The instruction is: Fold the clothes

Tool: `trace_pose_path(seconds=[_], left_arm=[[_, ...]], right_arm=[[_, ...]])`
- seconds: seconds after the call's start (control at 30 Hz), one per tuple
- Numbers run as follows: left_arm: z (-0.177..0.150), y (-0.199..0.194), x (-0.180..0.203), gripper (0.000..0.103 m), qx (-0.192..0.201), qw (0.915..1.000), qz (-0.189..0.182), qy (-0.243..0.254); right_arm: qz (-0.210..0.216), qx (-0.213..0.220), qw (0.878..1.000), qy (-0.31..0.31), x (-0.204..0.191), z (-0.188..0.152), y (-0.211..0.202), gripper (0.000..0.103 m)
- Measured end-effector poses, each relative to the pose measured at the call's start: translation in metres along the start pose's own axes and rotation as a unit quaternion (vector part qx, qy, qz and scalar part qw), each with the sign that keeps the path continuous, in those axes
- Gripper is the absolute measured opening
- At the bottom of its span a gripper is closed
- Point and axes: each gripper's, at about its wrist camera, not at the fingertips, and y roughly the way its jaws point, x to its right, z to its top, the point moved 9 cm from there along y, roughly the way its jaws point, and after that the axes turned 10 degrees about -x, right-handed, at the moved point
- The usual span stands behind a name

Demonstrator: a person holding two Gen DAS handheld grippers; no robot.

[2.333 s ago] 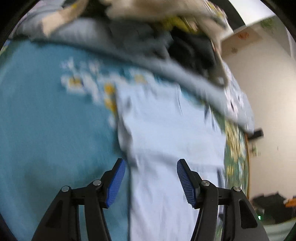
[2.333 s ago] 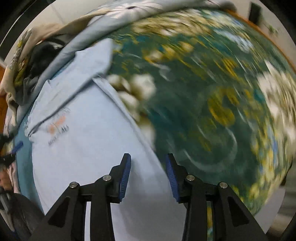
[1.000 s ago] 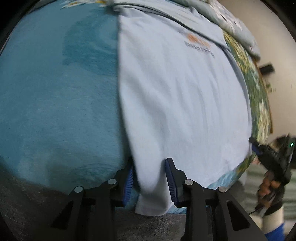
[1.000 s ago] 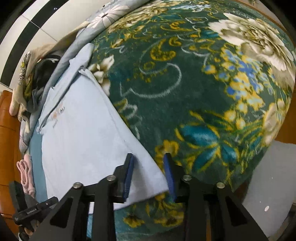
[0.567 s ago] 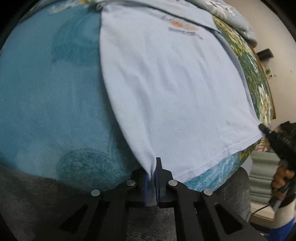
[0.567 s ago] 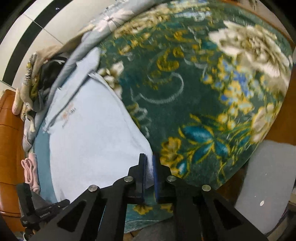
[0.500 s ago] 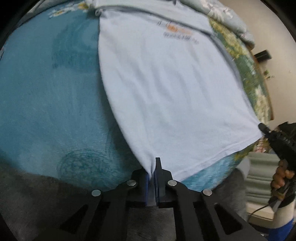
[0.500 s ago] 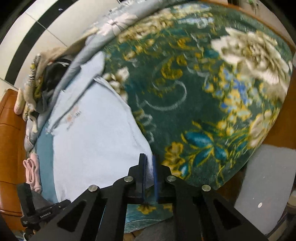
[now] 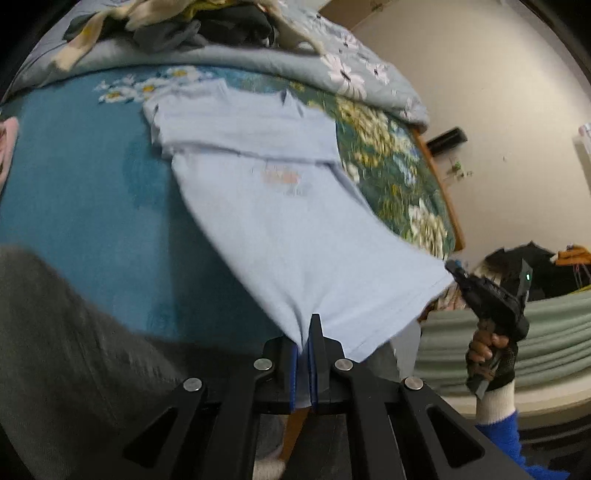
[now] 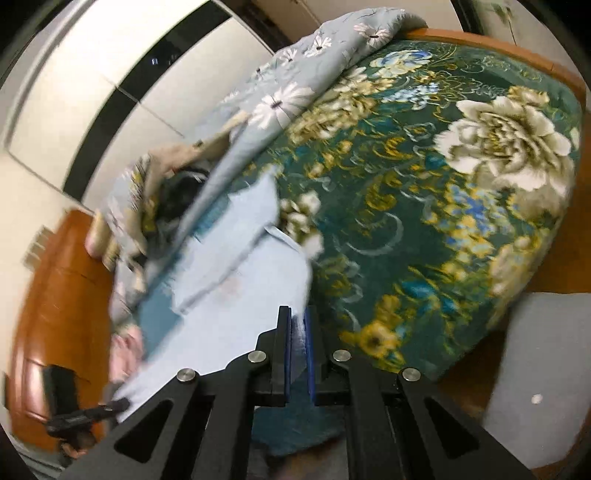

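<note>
A pale blue T-shirt [image 9: 280, 221] with a small orange print lies on the bed, its hem end lifted off the blanket. My left gripper [image 9: 303, 354] is shut on one bottom corner of the hem. In the right wrist view the same T-shirt [image 10: 236, 295] stretches away to the left, and my right gripper [image 10: 298, 347] is shut on the other bottom corner. The right gripper [image 9: 456, 266] also shows at the far hem corner in the left wrist view, held by a gloved hand [image 9: 487, 354].
A teal and dark green floral blanket [image 10: 424, 206] covers the bed. A grey floral quilt [image 9: 351, 74] and a heap of clothes [image 9: 207, 26] lie at the head end. A wooden bed frame [image 10: 55, 295] and a grey-clad leg [image 9: 66, 332] are close by.
Both grippers closed on the hem corners, then lifted them up and back off the bed edge. The shirt's lower half now hangs stretched between them.
</note>
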Motion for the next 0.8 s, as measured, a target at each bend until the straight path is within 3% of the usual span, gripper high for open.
trace_pose_path(seconds=[0.2,0.47,0.63,0.8], left_arm=[[0.071,-0.004,-0.041,0.005,0.036,0.9948,-0.051,-0.08],[0.178,0.003,-0.09,0.005,0.066,0.9885,-0.064,-0.12],[0.239,0.034,-0.137,0.007,0.063,0.984,-0.061,-0.155],[0.272,0.056,-0.177,0.009,0.073,0.9771,-0.076,-0.185]], right_arm=[[0.028,0.01,0.999,-0.042,-0.059,0.055,0.016,0.006],[0.005,-0.007,0.999,-0.05,-0.114,0.154,0.094,0.006],[-0.034,-0.031,0.998,-0.043,-0.119,0.192,0.158,0.006],[-0.067,-0.05,0.996,-0.028,-0.113,0.217,0.213,0.007]])
